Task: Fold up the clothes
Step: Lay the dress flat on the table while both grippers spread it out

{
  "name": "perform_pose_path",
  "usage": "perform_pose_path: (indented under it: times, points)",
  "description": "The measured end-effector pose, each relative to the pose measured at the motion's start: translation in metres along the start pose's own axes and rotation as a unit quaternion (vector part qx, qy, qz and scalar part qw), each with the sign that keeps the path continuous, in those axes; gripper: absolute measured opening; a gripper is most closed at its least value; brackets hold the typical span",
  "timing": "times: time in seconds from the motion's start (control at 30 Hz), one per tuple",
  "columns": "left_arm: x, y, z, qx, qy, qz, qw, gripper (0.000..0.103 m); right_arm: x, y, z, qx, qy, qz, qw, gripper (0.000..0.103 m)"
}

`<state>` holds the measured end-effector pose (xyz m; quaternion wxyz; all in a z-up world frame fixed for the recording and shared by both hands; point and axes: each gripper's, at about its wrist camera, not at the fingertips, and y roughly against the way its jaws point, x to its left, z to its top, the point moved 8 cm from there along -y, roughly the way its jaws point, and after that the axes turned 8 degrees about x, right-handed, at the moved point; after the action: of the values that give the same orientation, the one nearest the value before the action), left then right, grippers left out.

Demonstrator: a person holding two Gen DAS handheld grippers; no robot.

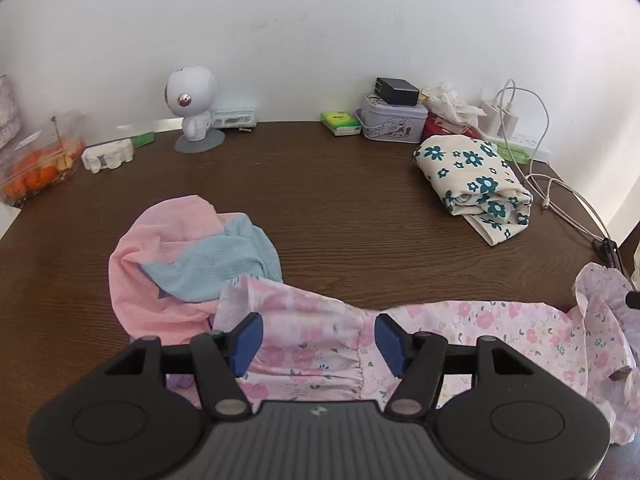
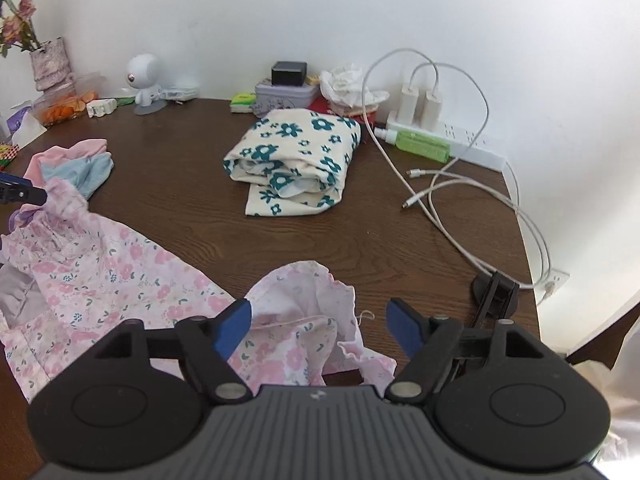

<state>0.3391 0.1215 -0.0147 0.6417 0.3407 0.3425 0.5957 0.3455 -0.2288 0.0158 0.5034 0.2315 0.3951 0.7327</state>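
Over on the far left of the brown table (image 1: 340, 184) sits a clear box of orange fruit (image 1: 38, 168) next to a white toy robot (image 1: 191, 108), both back against the wall. Closer in, a pink and blue garment (image 1: 188, 256) lies crumpled in a heap, and its edge touches the pink flowered dress (image 1: 460, 320), which is stretched out sideways across the near part of the table. The left gripper (image 1: 318, 338) hovers right over the gathered waist area of that dress with its blue fingers (image 1: 246, 338) spread apart, nothing pinched between them, fabric just lying underneath. Moving right, a lavender tin (image 1: 390, 120) with a black charger on top stands at the back, and in front of it a cream cloth with teal flowers (image 2: 296, 160) is already folded into a neat bundle, well apart from the dress. Then the right gripper (image 2: 318, 322) hangs above the ruffled end of the dress (image 2: 304, 312), jaws also wide and let go, the frill bunched up loose between and below the fingers (image 2: 236, 328) but not squeezed. Farthest right there's a white power strip (image 2: 452, 140) with plugs and loose white cables (image 2: 460, 196) trailing over the table edge.
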Motion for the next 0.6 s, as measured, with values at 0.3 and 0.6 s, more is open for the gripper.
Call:
perform_pose_path:
  times: [0.3, 0.6]
  points:
    - [-0.059, 0.021, -0.087, -0.015, -0.285, -0.018, 0.9583, 0.075, 0.123, 0.014, -0.044, -0.041, 0.248, 0.057, 0.966, 0.079]
    - [-0.059, -0.013, -0.086, -0.002, -0.326, 0.048, 0.9440, 0.074, 0.169, -0.034, -0.052, -0.002, 0.336, 0.045, 0.941, 0.062]
